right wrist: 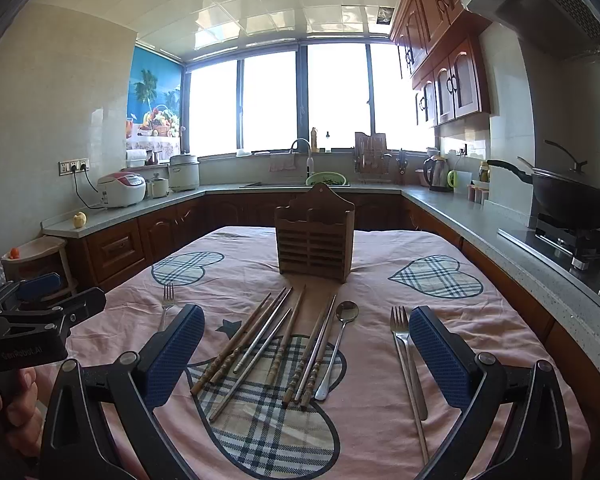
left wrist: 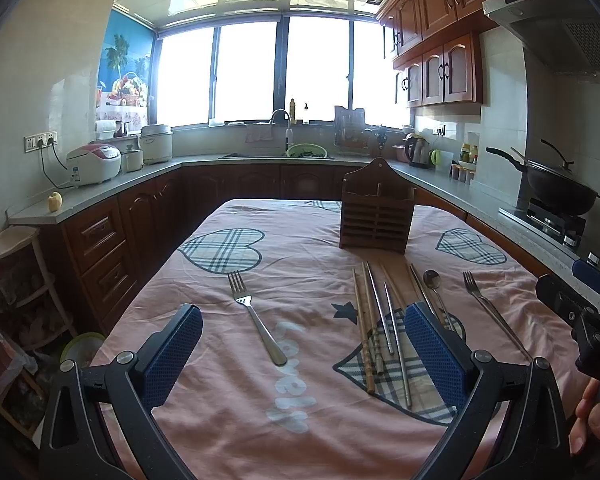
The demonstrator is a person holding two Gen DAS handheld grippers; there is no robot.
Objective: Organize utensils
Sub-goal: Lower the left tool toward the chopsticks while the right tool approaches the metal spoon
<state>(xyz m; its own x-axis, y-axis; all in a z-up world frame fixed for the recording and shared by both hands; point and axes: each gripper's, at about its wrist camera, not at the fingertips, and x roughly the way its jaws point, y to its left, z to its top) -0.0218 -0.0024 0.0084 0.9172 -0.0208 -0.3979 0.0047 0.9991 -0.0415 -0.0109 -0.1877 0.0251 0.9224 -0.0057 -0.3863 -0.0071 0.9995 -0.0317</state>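
A brown wooden utensil holder [left wrist: 376, 216] [right wrist: 315, 236] stands upright at the far middle of the pink-clothed table [left wrist: 220, 420]. Several wooden and metal chopsticks [left wrist: 374, 328] [right wrist: 268, 344] lie in front of it, with a spoon [left wrist: 434, 282] [right wrist: 342, 332] and a fork [left wrist: 488, 308] [right wrist: 406, 360] to their right. Another fork [left wrist: 254, 316] [right wrist: 167, 304] lies apart on the left. My left gripper [left wrist: 302, 350] is open and empty above that fork and the chopsticks. My right gripper [right wrist: 306, 354] is open and empty above the chopsticks.
Kitchen counters [right wrist: 500, 224] with cabinets wrap around the table on three sides. A wok [right wrist: 572, 200] sits on the stove at the right, a rice cooker [right wrist: 122, 190] at the left. The other gripper shows at each view's edge.
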